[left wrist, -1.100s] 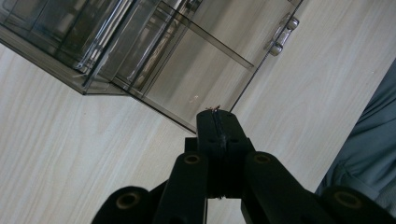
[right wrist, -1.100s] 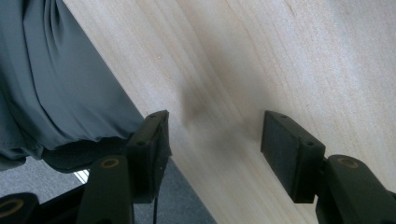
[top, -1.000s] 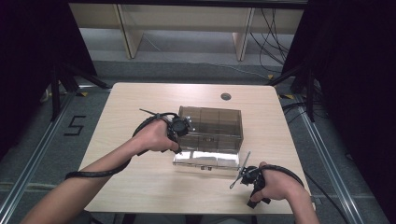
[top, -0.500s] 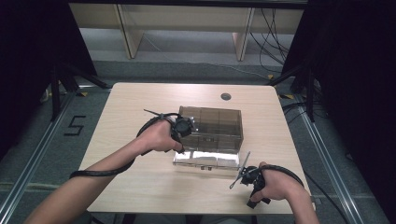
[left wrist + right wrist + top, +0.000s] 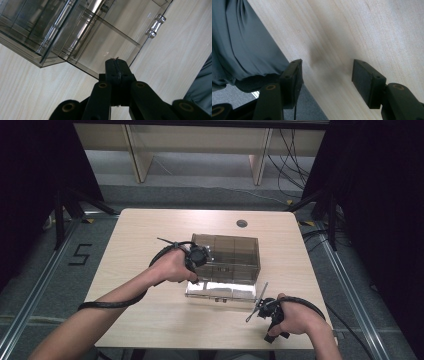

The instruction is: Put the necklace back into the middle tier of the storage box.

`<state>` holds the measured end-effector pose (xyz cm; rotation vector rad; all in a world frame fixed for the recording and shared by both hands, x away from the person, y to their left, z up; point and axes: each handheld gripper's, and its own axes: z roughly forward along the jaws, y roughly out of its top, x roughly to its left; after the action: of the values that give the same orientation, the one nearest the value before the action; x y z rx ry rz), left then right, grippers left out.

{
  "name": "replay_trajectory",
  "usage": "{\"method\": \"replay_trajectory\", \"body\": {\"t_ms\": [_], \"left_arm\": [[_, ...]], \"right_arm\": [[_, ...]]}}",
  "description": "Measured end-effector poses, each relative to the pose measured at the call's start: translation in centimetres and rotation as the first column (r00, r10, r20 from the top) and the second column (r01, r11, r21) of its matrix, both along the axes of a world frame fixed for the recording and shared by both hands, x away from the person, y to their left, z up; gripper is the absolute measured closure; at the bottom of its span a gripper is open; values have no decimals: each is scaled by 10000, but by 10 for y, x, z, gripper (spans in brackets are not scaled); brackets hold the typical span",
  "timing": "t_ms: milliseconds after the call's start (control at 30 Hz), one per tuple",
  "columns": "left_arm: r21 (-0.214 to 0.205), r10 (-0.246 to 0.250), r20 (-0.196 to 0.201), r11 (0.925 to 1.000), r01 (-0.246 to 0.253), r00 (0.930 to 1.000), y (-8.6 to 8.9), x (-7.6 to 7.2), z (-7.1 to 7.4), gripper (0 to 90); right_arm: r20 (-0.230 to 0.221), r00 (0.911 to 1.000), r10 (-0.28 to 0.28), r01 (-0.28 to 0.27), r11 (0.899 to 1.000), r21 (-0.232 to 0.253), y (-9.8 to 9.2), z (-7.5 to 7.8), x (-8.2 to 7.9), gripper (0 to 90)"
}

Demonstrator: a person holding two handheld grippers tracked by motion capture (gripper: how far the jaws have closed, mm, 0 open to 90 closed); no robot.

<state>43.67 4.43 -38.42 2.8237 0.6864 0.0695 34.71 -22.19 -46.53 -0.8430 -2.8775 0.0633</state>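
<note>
High view: I'm nudging the smoky acrylic organizer (image 5: 227, 257), rigid but slippery, brittle; left hand-held gripper (image 5: 117, 65) pressed together, right hand-held gripper (image 5: 325, 75) gaping.

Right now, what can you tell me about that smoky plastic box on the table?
The smoky clear plastic box sits upright near the middle of the light wooden table. Inner walls divide it into compartments, which look empty. Its lid is swung open toward the person and lies flat on the tabletop, catching glare; small clear latches show on its edge. The left gripper, jaws shut, points at the lid's edge; whether it touches is unclear.
</note>
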Motion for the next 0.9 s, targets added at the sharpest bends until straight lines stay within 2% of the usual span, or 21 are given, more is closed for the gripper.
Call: {"method": "replay_trajectory", "body": {"t_ms": [233, 267, 300, 333, 367, 433, 467, 533, 633, 667, 700, 767, 900], "left_arm": [[102, 25, -11, 9999, -25, 10000, -1, 3, -3, 887], [48, 61, 16, 10000, -61, 10000, -1, 3, -3, 887], [76, 63, -10, 10000, -63, 10000, -2, 3, -3, 888], [76, 63, -10, 10000, -63, 10000, -2, 3, -3, 887], [101, 75, -26, 9999, -75, 10000, -2, 3, -4, 887], [111, 62, -17, 9999, -61, 10000, -3, 4, -6, 887], [122, 70, -29, 9999, -69, 10000, -3, 4, -6, 888], [89, 104, -29, 9999, -104, 9999, -4, 4, -7, 888], [84, 177, -132, 9998, -176, 9998, -5, 5, -8, 887], [125, 130, -109, 9998, -128, 9999, -5, 6, -8, 887], [76, 178, -96, 9998, -177, 9998, -5, 6, -9, 887], [102, 120, -47, 9999, -120, 9999, -6, 7, -10, 887], [201, 111, -69, 9997, -110, 9999, -7, 8, -11, 887]], "right_arm": [[2, 10000, 2, -2, 10000, -10, 0, 0, 0, 425], [-125, 9999, 27, -27, 10000, 13, 0, 0, 1, 425], [-185, 9998, -85, 91, 9995, 292, -1, -2, 0, 425], [-167, 9998, -81, 85, 9996, 263, -1, -2, 0, 425], [-32, 10000, 21, -21, 10000, -22, 0, 0, 0, 424], [3, 10000, 7, -7, 10000, -18, 0, 0, 0, 424], [-189, 9998, -41, 45, 9998, 197, -1, -1, 0, 424], [62, 9999, -126, 127, 9999, -79, 1, 1, -1, 424], [65, 9999, -124, 124, 9999, -89, 0, 1, -1, 424], [-80, 9999, -71, 70, 9999, -86, 0, 1, 0, 424], [-164, 9998, -115, 118, 9998, 170, -1, -1, 0, 424], [18, 9999, -118, 118, 9999, -109, 0, 0, -1, 423], [-31, 10000, -27, 27, 10000, -18, 0, -1, 0, 423]]}}
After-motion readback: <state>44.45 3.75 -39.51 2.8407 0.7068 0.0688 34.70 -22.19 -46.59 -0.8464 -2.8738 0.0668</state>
